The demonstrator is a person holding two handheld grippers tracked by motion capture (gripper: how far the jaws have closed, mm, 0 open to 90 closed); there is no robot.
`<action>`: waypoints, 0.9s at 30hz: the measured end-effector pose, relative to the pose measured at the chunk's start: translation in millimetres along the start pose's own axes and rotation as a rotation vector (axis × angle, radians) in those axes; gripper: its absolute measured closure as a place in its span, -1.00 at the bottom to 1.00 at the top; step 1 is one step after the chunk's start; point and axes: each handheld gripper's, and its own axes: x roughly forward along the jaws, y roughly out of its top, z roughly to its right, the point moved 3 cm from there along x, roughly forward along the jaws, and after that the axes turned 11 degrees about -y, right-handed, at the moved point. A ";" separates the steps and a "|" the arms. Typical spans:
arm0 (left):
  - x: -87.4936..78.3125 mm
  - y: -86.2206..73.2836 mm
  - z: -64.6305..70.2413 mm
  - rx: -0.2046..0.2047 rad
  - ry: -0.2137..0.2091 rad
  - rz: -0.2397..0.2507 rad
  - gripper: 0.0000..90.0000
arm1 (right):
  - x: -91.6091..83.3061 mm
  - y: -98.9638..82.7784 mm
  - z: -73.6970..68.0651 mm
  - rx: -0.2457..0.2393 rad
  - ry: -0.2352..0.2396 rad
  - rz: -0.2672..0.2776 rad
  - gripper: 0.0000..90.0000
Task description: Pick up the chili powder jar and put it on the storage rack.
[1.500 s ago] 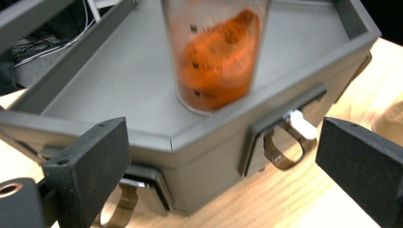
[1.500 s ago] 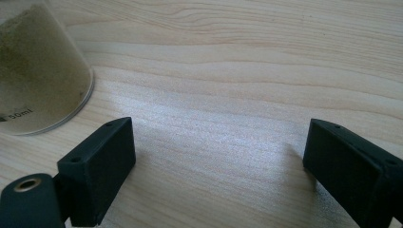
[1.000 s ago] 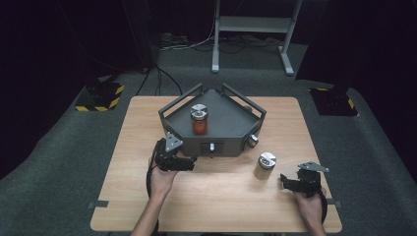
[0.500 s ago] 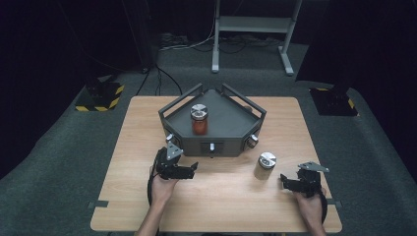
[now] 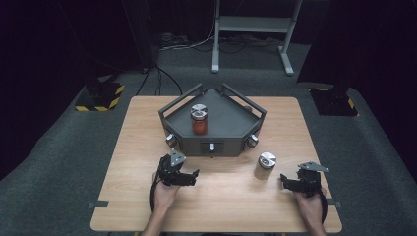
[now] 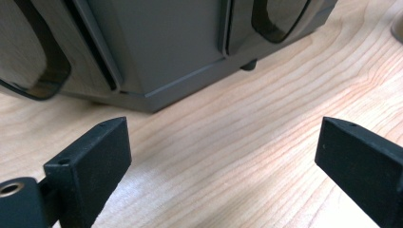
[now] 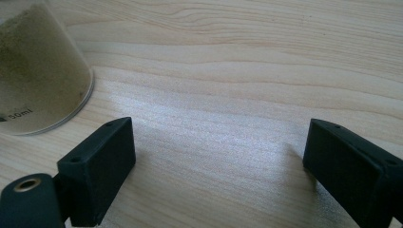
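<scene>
Wooden table (image 5: 123, 162); jar (image 7: 38, 71) marked "50ml"; both grippers' fingers (image 6: 95, 156) apart, empty.

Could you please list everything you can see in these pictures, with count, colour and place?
table: one, light wood, centre of the room.
tray: one, dark grey, angular, far middle of the table.
jar with red contents: one, silver lid, standing in the tray.
jar with sandy contents: one, silver lid, on the table right of the tray's front.
metal stand: one, grey, on the floor behind.
striped blocks: two, black and yellow, on the floor at the table's far corners.
left gripper: black, open, near the tray's front.
right gripper: black, open, beside the sandy jar.
</scene>
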 end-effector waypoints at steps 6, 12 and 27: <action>5.4 -4.8 -0.5 -0.010 0.003 -0.013 -0.90 | 0.0 0.0 0.0 0.000 0.000 0.000 -0.77; 11.8 -9.5 -1.4 -0.021 0.007 -0.027 -0.90 | 0.0 0.0 0.0 0.000 0.000 0.000 -0.77; 20.1 -10.0 0.0 -0.025 0.023 -0.038 -0.89 | 0.0 0.0 0.0 0.000 0.000 0.000 -0.77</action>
